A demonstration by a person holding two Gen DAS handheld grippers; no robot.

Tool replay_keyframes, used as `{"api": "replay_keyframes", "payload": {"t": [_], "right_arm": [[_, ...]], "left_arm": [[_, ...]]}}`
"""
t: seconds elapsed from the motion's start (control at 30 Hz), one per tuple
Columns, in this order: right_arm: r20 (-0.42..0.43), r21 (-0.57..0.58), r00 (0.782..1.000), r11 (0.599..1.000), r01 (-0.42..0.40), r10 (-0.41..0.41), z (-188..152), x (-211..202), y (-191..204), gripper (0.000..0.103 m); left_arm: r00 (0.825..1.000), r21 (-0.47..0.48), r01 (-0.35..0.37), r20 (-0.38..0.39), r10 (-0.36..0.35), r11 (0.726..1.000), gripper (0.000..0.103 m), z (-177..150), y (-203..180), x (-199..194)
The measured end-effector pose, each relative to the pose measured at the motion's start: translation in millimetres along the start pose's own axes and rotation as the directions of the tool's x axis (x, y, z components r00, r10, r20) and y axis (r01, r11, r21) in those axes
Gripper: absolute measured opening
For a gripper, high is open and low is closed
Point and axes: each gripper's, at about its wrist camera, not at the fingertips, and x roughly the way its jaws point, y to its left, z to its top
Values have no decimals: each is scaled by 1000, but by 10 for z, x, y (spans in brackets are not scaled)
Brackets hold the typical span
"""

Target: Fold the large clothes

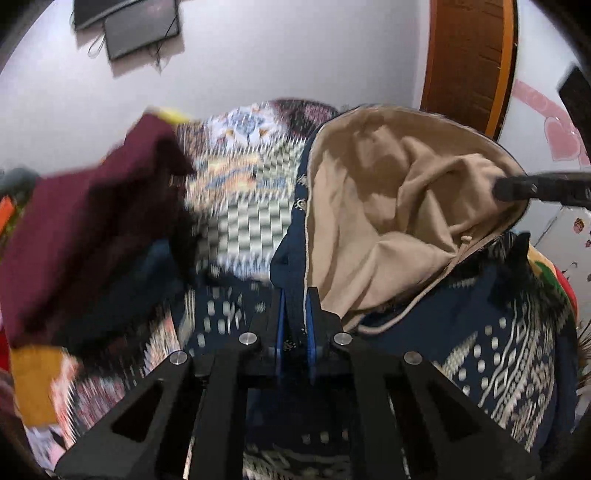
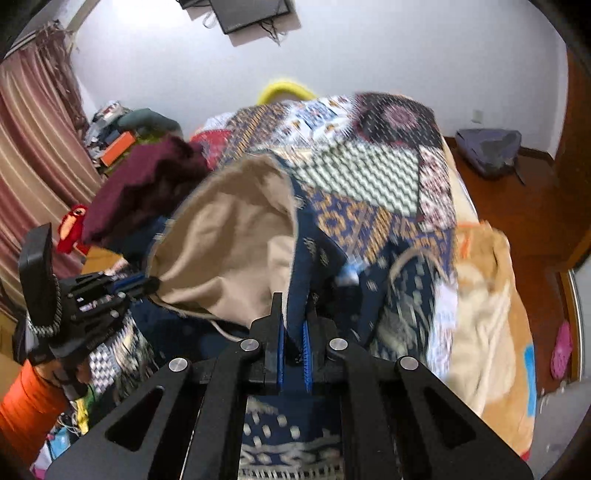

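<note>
A large navy garment with white patterns (image 1: 491, 362) and a beige lining (image 1: 373, 206) hangs between the two grippers above a bed. My left gripper (image 1: 294, 306) is shut on its navy edge. My right gripper (image 2: 294, 314) is shut on another part of the navy edge (image 2: 299, 266). The lining (image 2: 221, 251) billows open between them. The right gripper also shows in the left wrist view (image 1: 517, 188), touching the lining. The left gripper shows in the right wrist view (image 2: 147, 284), at the lining's left edge.
A patchwork quilt (image 2: 369, 155) covers the bed, with a beige blanket (image 2: 491, 314) on its right side. A maroon cloth (image 1: 92, 221) lies at the left. A wooden door (image 1: 469, 62) and a wall-mounted screen (image 1: 140, 29) are behind. A curtain (image 2: 33, 147) hangs at the left.
</note>
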Motion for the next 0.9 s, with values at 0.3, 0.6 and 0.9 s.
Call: {"api": "replay_keyframes", "payload": {"t": [0.3, 0.6, 0.9], "right_arm": [[-32, 78, 994, 992, 102, -100, -443, -19, -224, 7], [-18, 32, 992, 992, 125, -124, -669, -320, -78, 28], [65, -41, 978, 979, 200, -197, -535, -437, 84, 62]], "left_arm": [[996, -68, -10, -87, 4, 998, 9, -512, 106, 148], [994, -42, 4, -105, -8, 999, 16, -717, 86, 77], [1000, 71, -11, 19, 9, 997, 67, -457, -247, -404]]}}
